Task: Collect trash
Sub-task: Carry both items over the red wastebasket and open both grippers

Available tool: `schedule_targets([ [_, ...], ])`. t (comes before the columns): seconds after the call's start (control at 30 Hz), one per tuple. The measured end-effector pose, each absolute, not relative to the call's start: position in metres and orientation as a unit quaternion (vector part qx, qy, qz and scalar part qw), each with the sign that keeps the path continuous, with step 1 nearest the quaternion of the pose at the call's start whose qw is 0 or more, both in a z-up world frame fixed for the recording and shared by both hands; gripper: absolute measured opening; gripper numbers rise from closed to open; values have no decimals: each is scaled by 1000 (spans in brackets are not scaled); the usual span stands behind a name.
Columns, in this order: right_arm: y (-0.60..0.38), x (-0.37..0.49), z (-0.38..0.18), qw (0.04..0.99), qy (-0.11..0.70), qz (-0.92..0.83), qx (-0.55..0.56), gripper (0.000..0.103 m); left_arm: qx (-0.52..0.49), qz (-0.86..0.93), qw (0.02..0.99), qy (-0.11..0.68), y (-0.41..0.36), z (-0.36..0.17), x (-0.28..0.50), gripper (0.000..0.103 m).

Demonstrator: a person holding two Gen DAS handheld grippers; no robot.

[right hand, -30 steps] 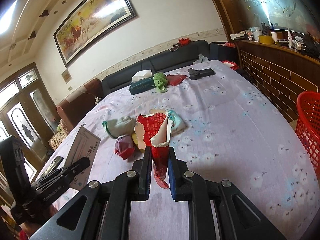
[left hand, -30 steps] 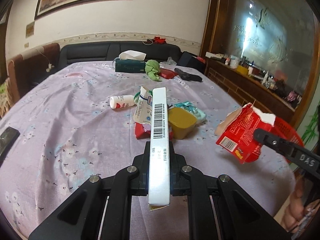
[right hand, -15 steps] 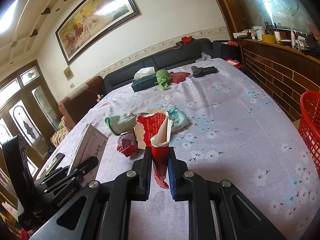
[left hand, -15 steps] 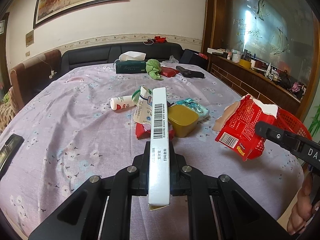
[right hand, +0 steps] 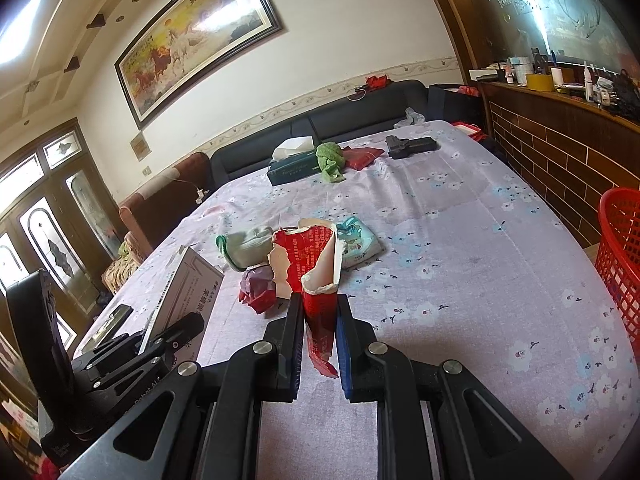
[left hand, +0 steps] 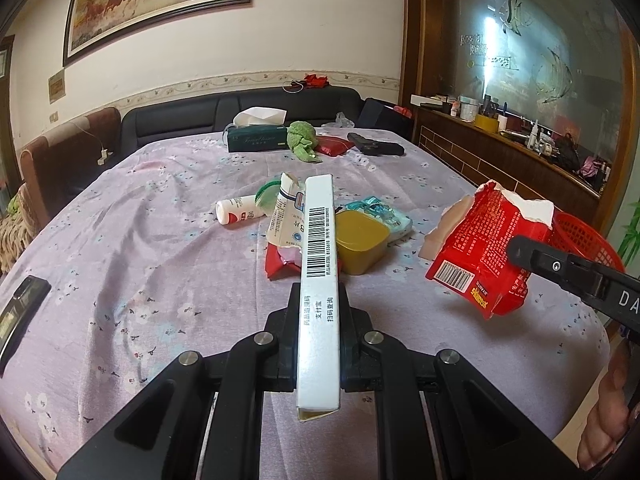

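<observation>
white carton [left hand: 318, 280] is pinched narrow-edge in the left gripper [left hand: 319, 312], torn red wrapper [right hand: 316, 280] is clamped by its thin tail in the right gripper [right hand: 319, 320], so either can be slipped before the red basket [right hand: 620, 264], off right, is reached.

This is looking like a lived-in home, a sitting or dining room. A large framed painting of horses [right hand: 198, 46] is hanging on the cream wall far ahead of the hand-held gripper, above a dark leather sofa [left hand: 240, 114] that is running along the far edge of the desk [left hand: 140, 248]. A floral lilac cloth is covering the desk, and a tissue box [left hand: 258, 134] is sitting at its far end. To the right, a brick-patterned wooden sideboard [right hand: 560, 152] is carrying bottles and jars beneath an etched glass panel [left hand: 540, 52]. Glazed wooden doors [right hand: 44, 220] are standing to the left.
</observation>
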State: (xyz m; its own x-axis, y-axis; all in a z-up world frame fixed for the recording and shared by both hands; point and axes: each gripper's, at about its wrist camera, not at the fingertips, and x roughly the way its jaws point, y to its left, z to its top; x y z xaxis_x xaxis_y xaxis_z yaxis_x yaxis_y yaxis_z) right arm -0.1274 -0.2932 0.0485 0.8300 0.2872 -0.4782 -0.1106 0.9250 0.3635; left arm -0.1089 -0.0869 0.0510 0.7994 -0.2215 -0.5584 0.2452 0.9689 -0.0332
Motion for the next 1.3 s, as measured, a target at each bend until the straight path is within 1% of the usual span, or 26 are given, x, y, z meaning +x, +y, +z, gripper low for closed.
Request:
schedule_targets([
  [0.9, -311, -135, 45, 943, 263, 102, 179, 16, 49, -136, 946, 291, -111, 53, -112, 12],
  [1.1, -324, -136, 45, 942, 260, 94, 189, 16, 43, -169, 939, 297, -121, 58, -111, 12],
  [1.3, -345, -143, 48, 943, 249, 79, 206, 16, 42, -216, 926, 308, -147, 67, -109, 12],
])
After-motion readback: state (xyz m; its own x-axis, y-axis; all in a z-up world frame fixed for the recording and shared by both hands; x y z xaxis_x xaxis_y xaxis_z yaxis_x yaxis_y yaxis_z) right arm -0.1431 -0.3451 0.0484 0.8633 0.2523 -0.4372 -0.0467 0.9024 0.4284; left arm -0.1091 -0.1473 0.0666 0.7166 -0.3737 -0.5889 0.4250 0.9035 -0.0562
